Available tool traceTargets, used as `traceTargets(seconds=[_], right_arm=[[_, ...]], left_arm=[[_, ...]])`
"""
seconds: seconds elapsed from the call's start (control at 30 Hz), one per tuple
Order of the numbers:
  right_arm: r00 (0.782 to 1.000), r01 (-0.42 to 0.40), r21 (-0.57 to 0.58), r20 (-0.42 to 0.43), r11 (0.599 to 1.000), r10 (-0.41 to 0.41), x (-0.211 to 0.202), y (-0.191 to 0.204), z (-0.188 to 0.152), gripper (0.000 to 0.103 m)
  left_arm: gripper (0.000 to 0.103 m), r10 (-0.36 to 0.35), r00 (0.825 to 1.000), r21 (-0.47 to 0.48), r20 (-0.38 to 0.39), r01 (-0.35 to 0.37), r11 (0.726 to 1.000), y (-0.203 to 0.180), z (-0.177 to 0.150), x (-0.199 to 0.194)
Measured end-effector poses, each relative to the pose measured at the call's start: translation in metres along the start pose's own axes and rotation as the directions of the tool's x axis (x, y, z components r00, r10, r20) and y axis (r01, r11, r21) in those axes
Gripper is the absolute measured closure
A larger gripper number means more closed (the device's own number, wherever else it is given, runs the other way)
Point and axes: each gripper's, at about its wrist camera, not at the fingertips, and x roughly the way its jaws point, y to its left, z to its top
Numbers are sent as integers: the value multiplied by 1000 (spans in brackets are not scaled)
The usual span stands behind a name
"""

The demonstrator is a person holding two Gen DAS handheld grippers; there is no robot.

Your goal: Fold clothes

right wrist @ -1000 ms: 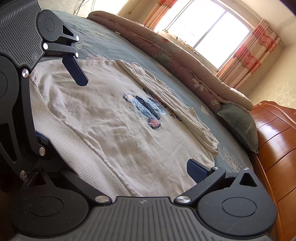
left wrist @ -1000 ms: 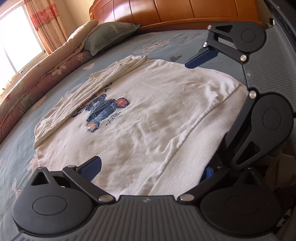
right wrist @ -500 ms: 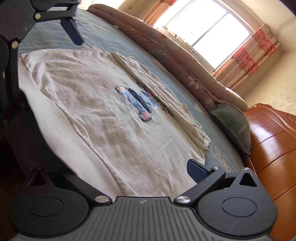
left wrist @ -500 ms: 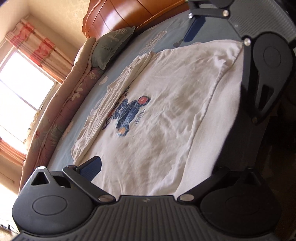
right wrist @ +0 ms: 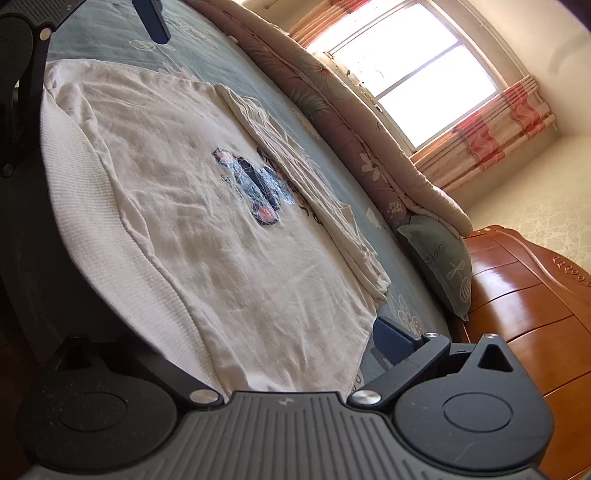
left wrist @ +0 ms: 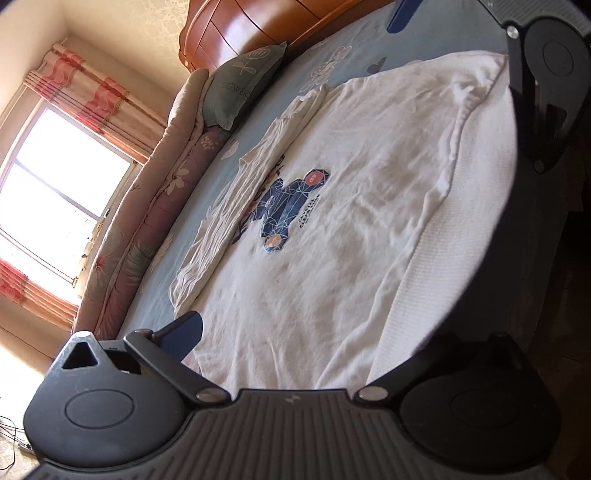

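A white sweatshirt point(left wrist: 351, 221) point(right wrist: 184, 221) with a blue bear print point(left wrist: 288, 214) point(right wrist: 255, 188) lies flat on the blue bed sheet point(left wrist: 221, 177). One sleeve is folded in along its far side. Its ribbed band runs along the near bed edge. My left gripper point(left wrist: 312, 334) stands open over one end of that band, with cloth between its wide-apart fingers. My right gripper point(right wrist: 229, 338) stands open over the other end in the same way. Each view shows a blue fingertip point(left wrist: 402, 16) point(right wrist: 153, 20) of the other gripper at its upper edge.
A rolled floral quilt point(left wrist: 155, 206) point(right wrist: 351, 122) lies along the far side of the bed. A green pillow point(left wrist: 240, 85) point(right wrist: 439, 258) leans by the wooden headboard point(left wrist: 258, 22) point(right wrist: 517, 295). A bright window point(left wrist: 48, 206) with red curtains is behind the quilt.
Both grippers have drawn apart along the shirt's near edge and tilted. Each now sits near a corner, and the other gripper has slid to the frame's edge. Both stay open.
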Motion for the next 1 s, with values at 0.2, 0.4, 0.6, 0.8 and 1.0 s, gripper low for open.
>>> traceTargets(seconds=[0.2,0.4,0.6,0.8,1.0], right_arm=[[991,136,-67,18,988,-135,0,8,-2,0],[984,180,-16,8,983,-180,5,4,-1,0],[955,296,-29,31,955,-296,6,1,2,0],[954,300,-56,17,952,-300,15,4,5,0],[946,324,-60,29,944,-322,21,-3,14,0]], left_arm=[[0,88,996,-35,-20,-89,995,2,-9,0],[0,137,990,-90,-17,-138,986,8,-8,-2],[1,166,986,-115,-11,-166,979,16,-2,-2],[0,161,987,-114,-30,-163,980,16,-3,6],[0,176,984,-127,-26,-178,976,31,3,14]])
